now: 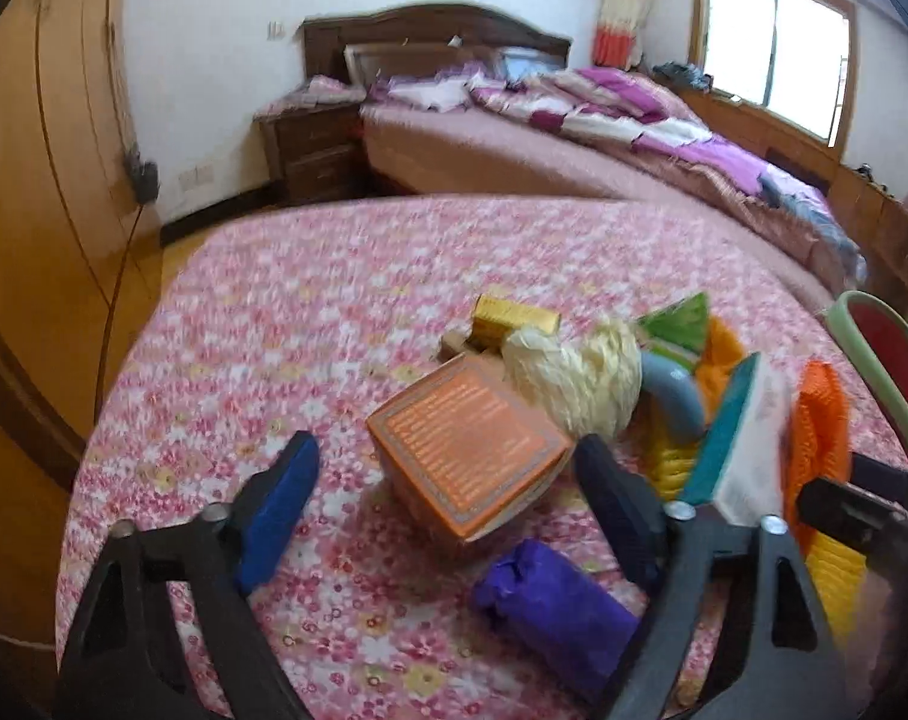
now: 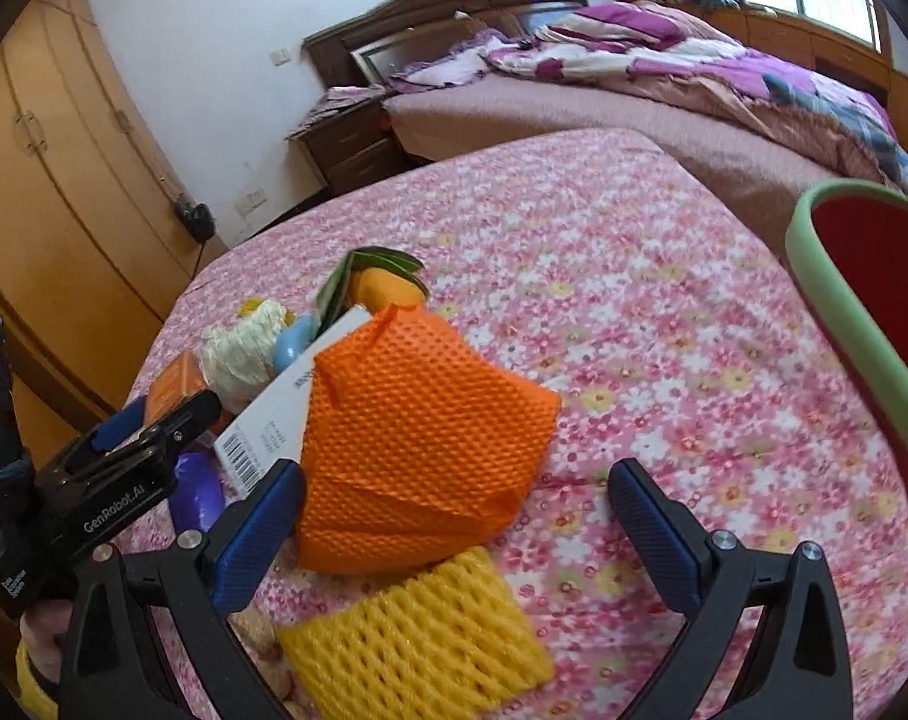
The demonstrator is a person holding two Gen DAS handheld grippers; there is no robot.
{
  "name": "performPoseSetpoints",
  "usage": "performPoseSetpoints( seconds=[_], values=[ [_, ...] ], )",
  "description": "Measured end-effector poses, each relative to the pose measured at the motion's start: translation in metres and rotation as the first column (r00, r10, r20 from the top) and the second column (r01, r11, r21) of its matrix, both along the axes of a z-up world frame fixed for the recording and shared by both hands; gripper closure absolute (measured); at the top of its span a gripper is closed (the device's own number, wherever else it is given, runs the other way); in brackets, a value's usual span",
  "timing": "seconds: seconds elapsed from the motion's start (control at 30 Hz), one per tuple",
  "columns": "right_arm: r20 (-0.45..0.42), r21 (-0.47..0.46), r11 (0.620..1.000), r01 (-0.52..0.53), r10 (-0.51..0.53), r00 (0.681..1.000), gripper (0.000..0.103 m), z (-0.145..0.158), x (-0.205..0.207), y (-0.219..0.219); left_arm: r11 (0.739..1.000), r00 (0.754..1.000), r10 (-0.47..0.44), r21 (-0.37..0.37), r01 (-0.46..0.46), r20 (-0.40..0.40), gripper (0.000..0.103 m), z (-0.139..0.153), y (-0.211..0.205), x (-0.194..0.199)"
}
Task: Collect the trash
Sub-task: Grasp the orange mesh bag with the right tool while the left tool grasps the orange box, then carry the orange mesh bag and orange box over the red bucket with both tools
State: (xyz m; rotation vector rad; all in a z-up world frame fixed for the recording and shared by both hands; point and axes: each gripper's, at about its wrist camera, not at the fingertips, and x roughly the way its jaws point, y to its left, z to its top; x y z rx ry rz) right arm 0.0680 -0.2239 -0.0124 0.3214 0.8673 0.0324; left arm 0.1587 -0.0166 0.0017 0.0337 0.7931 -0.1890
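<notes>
Plainly "GenRobot.AI" on the left gripper (image 2: 153,420) — both grippers' fingers wide apart, empty, right gripper (image 2: 454,516) beside orange foam net (image 2: 417,420).

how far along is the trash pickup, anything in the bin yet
Barely started, by the look of it. The visible part of the red bin shows nothing inside. Nothing is in hand: the left tool is open around the orange box, and the right tool is open beside the orange foam net. Still on the floral cloth: yellow foam net, purple wad, cream wrapper, gold box.
</notes>
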Motion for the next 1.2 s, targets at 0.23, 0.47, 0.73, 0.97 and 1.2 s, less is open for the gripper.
performPoseSetpoints(
  seconds=[0.23,0.47,0.73,0.97,1.2],
  values=[
    [0.032,0.015,0.998,0.069,-0.069,0.997,0.028,0.002,-0.001,-0.003,0.989,0.995,-0.063,-0.140,0.052,-0.076,0.040,-0.008,0.009,0.011],
    [0.074,0.019,0.999,0.050,-0.051,0.996,0.066,0.011,-0.011,-0.003,0.976,0.993,-0.108,-0.195,0.098,-0.041,0.040,0.003,0.014,-0.006],
    [0.103,0.051,0.998,0.034,-0.039,0.994,0.083,0.018,-0.023,-0.010,0.972,0.995,-0.100,-0.213,0.102,0.021,0.040,0.033,0.017,-0.035],
    [0.188,0.071,0.997,0.043,-0.056,0.981,0.089,0.041,-0.047,-0.026,0.964,0.991,-0.119,-0.232,0.129,0.054,0.040,0.061,0.010,-0.058],
    [0.249,0.097,0.991,0.087,-0.109,0.962,0.090,0.059,-0.074,-0.054,0.955,0.981,-0.182,-0.226,0.192,0.065,0.040,0.079,-0.028,-0.076]
  ],
)
